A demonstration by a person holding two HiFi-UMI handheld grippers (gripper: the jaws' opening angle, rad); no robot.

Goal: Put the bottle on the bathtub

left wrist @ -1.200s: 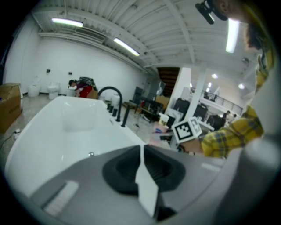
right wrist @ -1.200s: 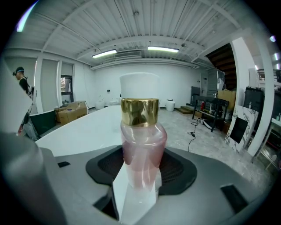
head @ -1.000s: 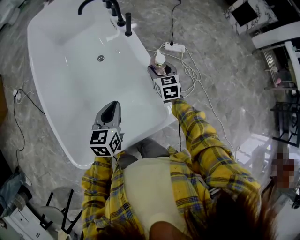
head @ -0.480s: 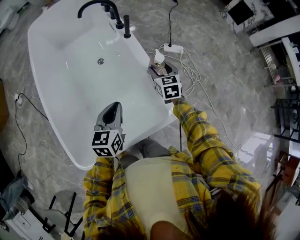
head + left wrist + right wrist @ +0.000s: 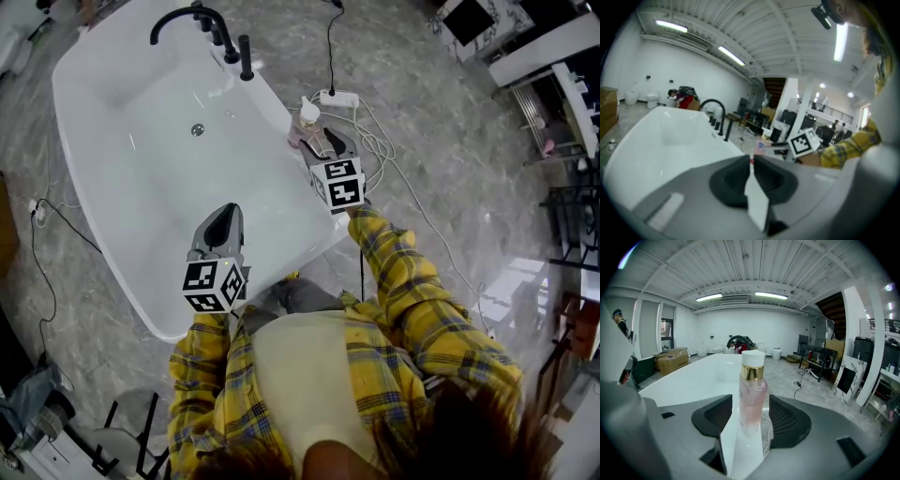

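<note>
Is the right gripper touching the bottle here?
Apart. In the right gripper view the bottle stands between the spread jaws of the right gripper, a sliver of gap at each pad.

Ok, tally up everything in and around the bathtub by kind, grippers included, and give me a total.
Grey handheld grippers: 2, the left gripper and the right gripper
Clear pink bottle with gold collar and white cap: 1
White oval bathtub: 1
Black tap set: 1
White power strip on the floor: 1
Total: 6
</note>
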